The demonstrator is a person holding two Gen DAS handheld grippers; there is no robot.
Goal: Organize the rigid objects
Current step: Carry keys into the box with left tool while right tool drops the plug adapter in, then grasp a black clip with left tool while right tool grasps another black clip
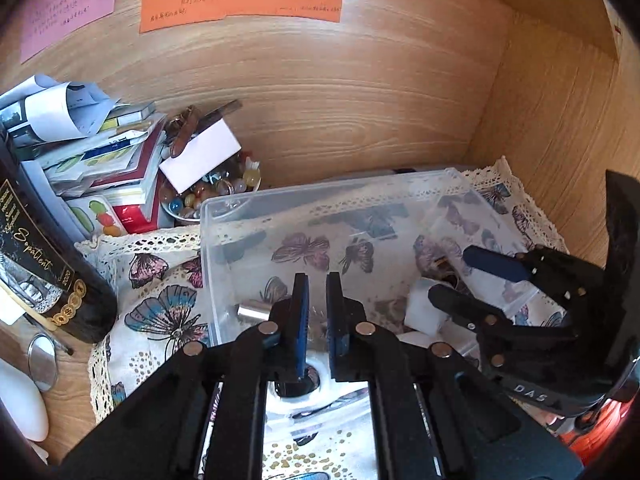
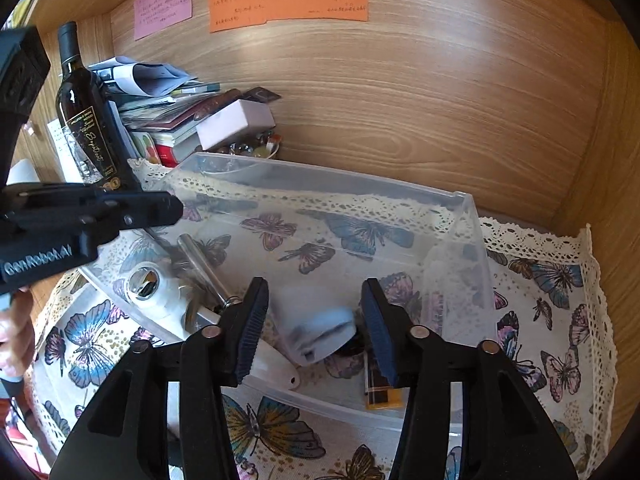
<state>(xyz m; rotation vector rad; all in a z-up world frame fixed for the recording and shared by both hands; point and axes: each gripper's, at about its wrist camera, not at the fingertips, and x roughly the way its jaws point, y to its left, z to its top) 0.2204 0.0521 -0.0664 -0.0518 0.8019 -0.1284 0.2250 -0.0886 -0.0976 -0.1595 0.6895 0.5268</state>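
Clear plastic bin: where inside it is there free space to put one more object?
The clear plastic bin is bare along its far wall and far right corner. Its near side is crowded: metal tube, white fitting, grey roll, amber lighter.

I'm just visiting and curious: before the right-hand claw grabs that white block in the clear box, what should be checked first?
1. Right gripper open wide enough: ok, jaws stand apart.
2. White block between the fingers: ok, it lies in the gap.
3. Fingers touching the block: cannot tell.
4. Left gripper out of the way: ok, it is at the other end of the clear box.
5. Left gripper empty: cannot tell; its jaws are nearly closed.
6. Neighbouring yellow lighter clear of the right finger: cannot tell; the finger hides part of it.
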